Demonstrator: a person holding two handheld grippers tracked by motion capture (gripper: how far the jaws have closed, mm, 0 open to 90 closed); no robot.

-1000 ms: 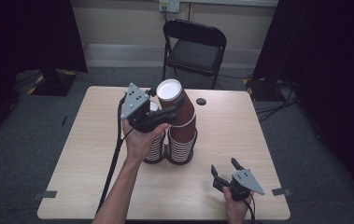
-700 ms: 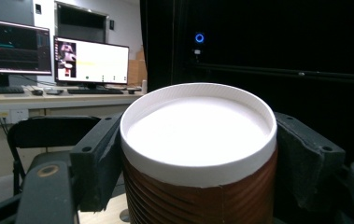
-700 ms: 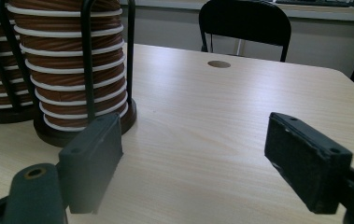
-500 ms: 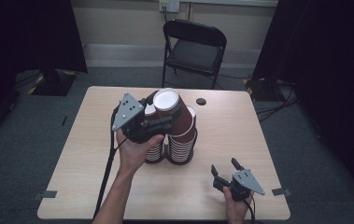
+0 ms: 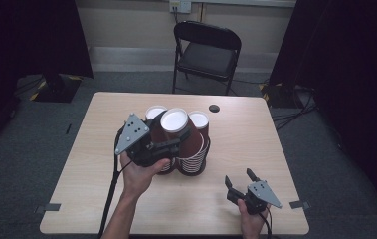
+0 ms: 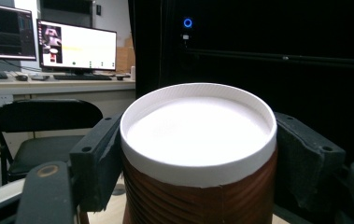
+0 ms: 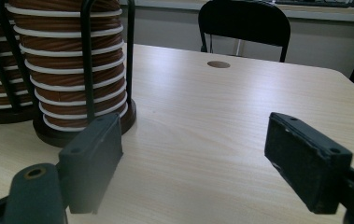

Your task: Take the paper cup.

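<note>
Fingers of the left gripper (image 5: 172,145) pinch a brown paper cup (image 5: 176,130) from both sides, their dark pads pressed flat on its ribbed wall just under the white rim. In the left gripper view the cup (image 6: 198,140) sits snug between the two pads, and its bottom is cut off, so I cannot tell how far it sticks out below. From the high view the cup is held tilted in the air, just over the cup stacks on the worktop (image 5: 101,189).

Fingers of the right gripper (image 5: 240,178) are spread wide with nothing between them. It rests near the front right corner of the worktop, well apart from the cups.

Two black wire racks (image 7: 87,56) stand side by side in the middle of the worktop. Each holds a tall stack of brown cups (image 7: 67,70) with white rims, one inside the next. The left hand (image 5: 137,172) hides part of the near rack. A small dark hole (image 5: 214,108) sits in the worktop behind them, and a black chair (image 5: 207,50) stands past the far edge.
</note>
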